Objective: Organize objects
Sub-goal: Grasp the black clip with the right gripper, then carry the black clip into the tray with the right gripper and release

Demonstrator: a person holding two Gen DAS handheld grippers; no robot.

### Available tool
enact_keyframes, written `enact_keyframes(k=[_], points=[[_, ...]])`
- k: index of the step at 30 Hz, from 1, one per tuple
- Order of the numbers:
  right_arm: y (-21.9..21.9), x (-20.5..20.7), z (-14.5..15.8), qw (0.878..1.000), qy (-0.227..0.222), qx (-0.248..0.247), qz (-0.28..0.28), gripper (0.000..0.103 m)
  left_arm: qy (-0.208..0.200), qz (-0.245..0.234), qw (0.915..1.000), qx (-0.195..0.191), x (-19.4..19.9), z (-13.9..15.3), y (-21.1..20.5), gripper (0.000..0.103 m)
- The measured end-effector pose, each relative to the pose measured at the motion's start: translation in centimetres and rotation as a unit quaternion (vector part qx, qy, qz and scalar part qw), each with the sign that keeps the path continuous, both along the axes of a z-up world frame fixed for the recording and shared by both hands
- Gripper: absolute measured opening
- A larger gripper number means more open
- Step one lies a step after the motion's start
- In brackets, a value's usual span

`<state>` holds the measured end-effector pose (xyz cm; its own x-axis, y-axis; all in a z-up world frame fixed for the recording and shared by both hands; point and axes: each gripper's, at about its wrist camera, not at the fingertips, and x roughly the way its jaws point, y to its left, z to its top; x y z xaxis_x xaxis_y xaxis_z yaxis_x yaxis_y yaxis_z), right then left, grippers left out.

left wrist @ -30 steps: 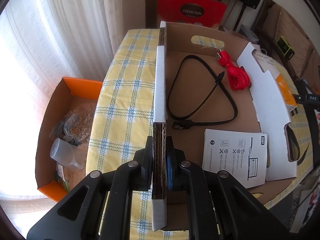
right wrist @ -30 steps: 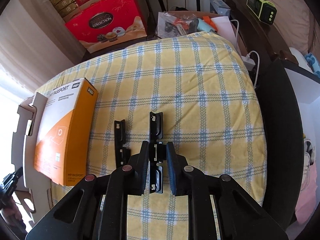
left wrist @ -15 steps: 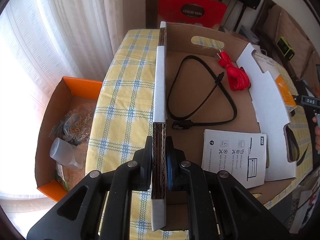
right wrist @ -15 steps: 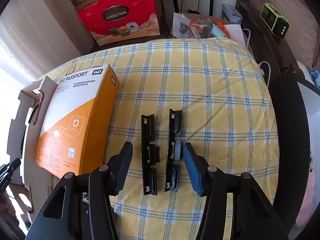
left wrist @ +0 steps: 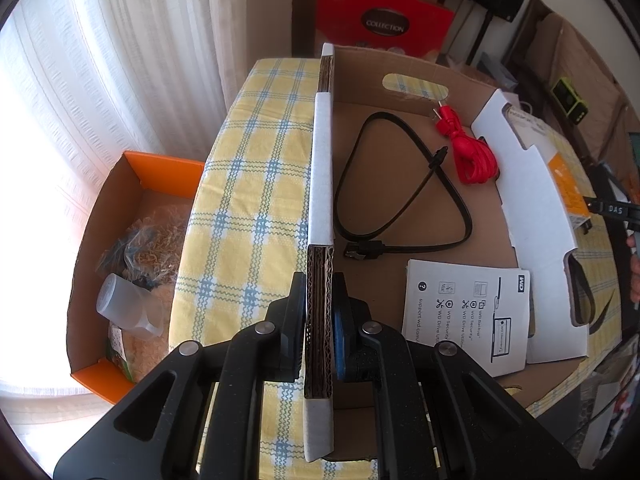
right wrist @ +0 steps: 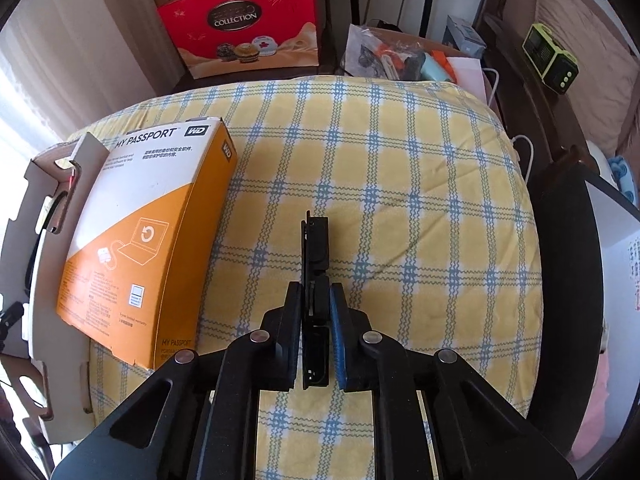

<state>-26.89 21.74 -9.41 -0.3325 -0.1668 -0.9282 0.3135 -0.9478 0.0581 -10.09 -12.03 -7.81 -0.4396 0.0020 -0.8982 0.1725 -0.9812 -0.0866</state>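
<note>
My left gripper (left wrist: 319, 312) is shut on the left wall (left wrist: 320, 184) of an open cardboard box. In the box lie a black cable (left wrist: 400, 196), a coiled red cable (left wrist: 468, 152) and a white WD leaflet (left wrist: 464, 312). My right gripper (right wrist: 314, 312) is shut on the black plastic bracket pieces (right wrist: 316, 248), pressed together and held upright above the yellow checked cloth (right wrist: 400, 200). An orange and white WD My Passport box (right wrist: 148, 232) lies to its left, against the cardboard box's right wall (right wrist: 60, 216).
An orange carton (left wrist: 120, 248) with a plastic bottle and packing stuff stands on the floor at the left. A red gift bag (right wrist: 244, 20) stands behind the table. Cluttered items (right wrist: 400, 56) and a green device (right wrist: 552, 60) lie at the back right. A white curtain (left wrist: 100, 60) hangs left.
My right gripper opened beside two bracket pieces half a second ago, then shut on them together and lifted them. The left gripper has held the box wall throughout.
</note>
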Motion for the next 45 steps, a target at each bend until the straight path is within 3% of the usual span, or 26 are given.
enact_keyframes(k=[9, 16, 27, 36, 45], points=[[1.0, 0.3, 2.1, 0.999, 0.002, -0.037, -0.01, 0.011, -0.001, 0.002, 1.0, 0.01, -0.1, 0.0, -0.2, 0.01], [0.0, 1.9, 6.4, 0.998, 0.03, -0.063, 0.007, 0.011, 0.0, 0.0, 1.0, 0.007, 0.0, 0.1, -0.2, 0.01], [-8.8, 4.6, 10.9, 0.99, 0.044, -0.1, 0.092, 0.011, 0.001, -0.002, 1.0, 0.003, 0.0, 0.1, -0.2, 0.01], [-17.8, 4.7, 9.0, 0.985, 0.022, -0.097, 0.144, 0.011, 0.002, -0.005, 1.0, 0.002, 0.1, 0.0, 0.0, 0.01], [-22.6, 2.6, 5.3, 0.986, -0.014, -0.075, 0.151, 0.011, 0.003, -0.009, 1.0, 0.002, 0.1, 0.1, 0.0, 0.01]])
